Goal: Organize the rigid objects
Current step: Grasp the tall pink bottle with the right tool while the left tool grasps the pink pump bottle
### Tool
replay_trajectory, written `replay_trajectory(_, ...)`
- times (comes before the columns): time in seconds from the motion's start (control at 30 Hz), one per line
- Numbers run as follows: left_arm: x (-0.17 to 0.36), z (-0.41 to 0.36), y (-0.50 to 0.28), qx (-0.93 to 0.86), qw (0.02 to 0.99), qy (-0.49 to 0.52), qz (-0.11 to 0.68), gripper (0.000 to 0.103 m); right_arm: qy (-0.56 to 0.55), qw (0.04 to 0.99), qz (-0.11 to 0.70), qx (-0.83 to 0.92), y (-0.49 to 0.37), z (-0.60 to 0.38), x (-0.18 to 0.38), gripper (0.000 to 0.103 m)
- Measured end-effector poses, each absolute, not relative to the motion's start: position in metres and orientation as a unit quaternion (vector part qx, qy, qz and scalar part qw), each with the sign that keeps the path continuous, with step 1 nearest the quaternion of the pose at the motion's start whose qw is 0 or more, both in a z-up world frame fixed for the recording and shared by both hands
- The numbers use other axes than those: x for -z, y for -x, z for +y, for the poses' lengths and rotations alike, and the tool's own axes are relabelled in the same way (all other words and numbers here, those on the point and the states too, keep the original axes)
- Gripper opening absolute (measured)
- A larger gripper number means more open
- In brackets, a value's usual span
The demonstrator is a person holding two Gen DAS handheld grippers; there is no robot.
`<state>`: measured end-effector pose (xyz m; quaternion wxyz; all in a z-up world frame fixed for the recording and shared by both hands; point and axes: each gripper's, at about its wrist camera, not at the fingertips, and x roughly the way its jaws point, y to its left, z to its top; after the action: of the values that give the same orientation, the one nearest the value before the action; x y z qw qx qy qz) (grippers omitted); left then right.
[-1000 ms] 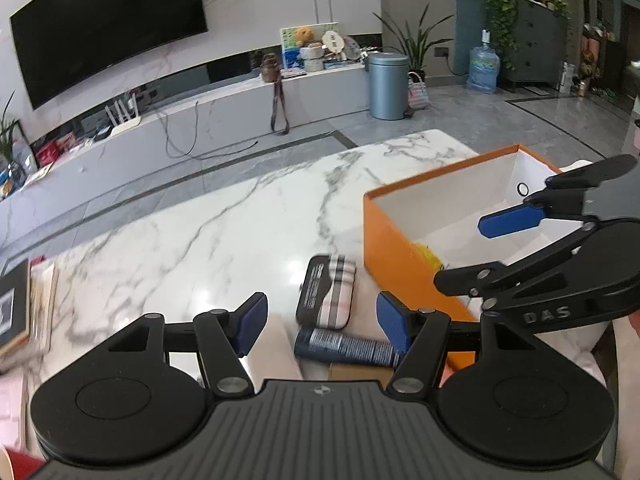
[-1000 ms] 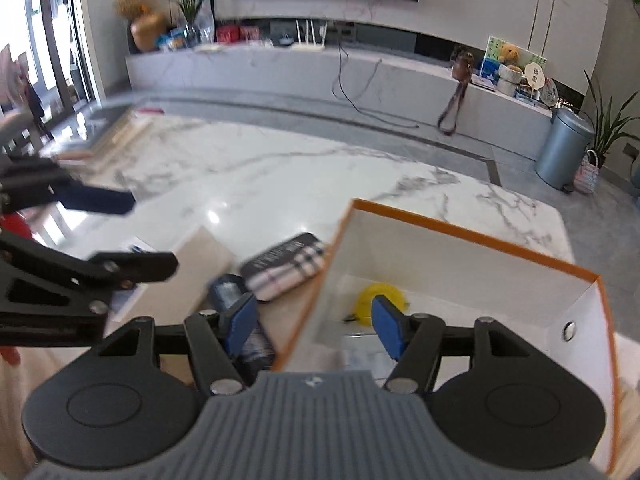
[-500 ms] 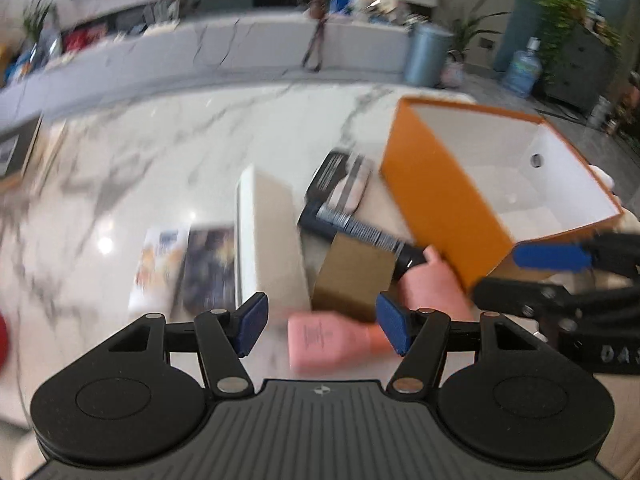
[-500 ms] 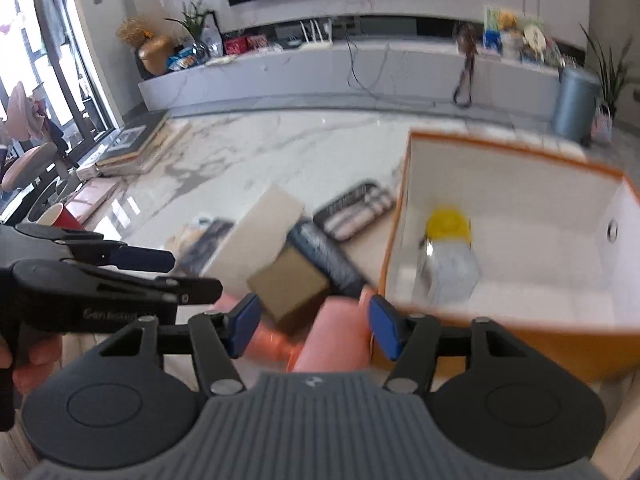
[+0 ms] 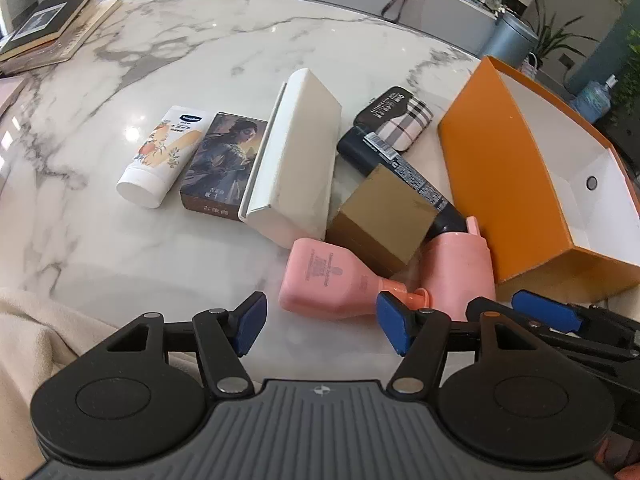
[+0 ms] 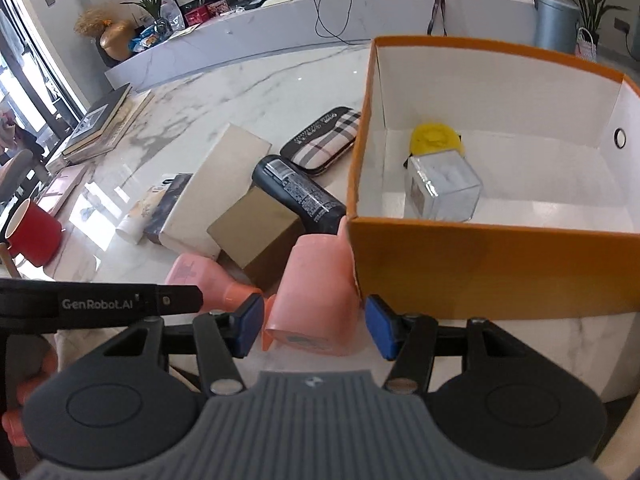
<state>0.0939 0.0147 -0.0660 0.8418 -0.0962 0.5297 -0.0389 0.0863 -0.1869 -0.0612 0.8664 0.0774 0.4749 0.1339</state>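
pink cup [image 6: 316,292] lies on the marble table [image 5: 100,240], touching the orange box [image 6: 480,256].
the right gripper [image 6: 314,326] stands around the cup, jaws apart, pads not pressing. the left gripper [image 5: 320,324] is open and empty, near the pink bottle [image 5: 324,276].

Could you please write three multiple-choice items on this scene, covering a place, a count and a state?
1. Where is the clear cube?
A. inside the orange box
B. on the books
C. beside the red mug

2. How many pink bottles lie on the table?
A. one
B. two
C. four

3. How does the right gripper stand?
A. clamped on the plaid case
B. open around a pink bottle
C. empty above the box

Key: A, it sits on the box floor; B, a second bottle lies alongside; B, gaps show beside both pads.
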Motion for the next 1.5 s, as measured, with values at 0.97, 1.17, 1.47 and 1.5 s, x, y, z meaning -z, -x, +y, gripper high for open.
replay_trajectory(0.97, 0.082, 0.014, -0.11, 0.005, 0.833, 0.105, 0.543, 0.074, -0.07, 0.829, 0.518, -0.199, -0.088, -0.161, 0.081, 0.058)
replay_trajectory(1.17, 0.086, 0.01, -0.109, 0.006, 0.838, 0.057, 0.543, 0.061, -0.066, 0.835, 0.515, -0.181, -0.091, -0.17, 0.081, 0.058)
replay_trajectory(1.47, 0.083, 0.009, -0.102, 0.01, 0.845, -0.017, 0.535, 0.054, -0.056, 0.841, 0.508, -0.178, -0.093, -0.169, 0.081, 0.059)
replay_trajectory(1.5, 0.082, 0.01, -0.102, 0.01, 0.847, -0.011, 0.532, 0.054, -0.056, 0.842, 0.507, -0.178, -0.093, -0.17, 0.081, 0.059)
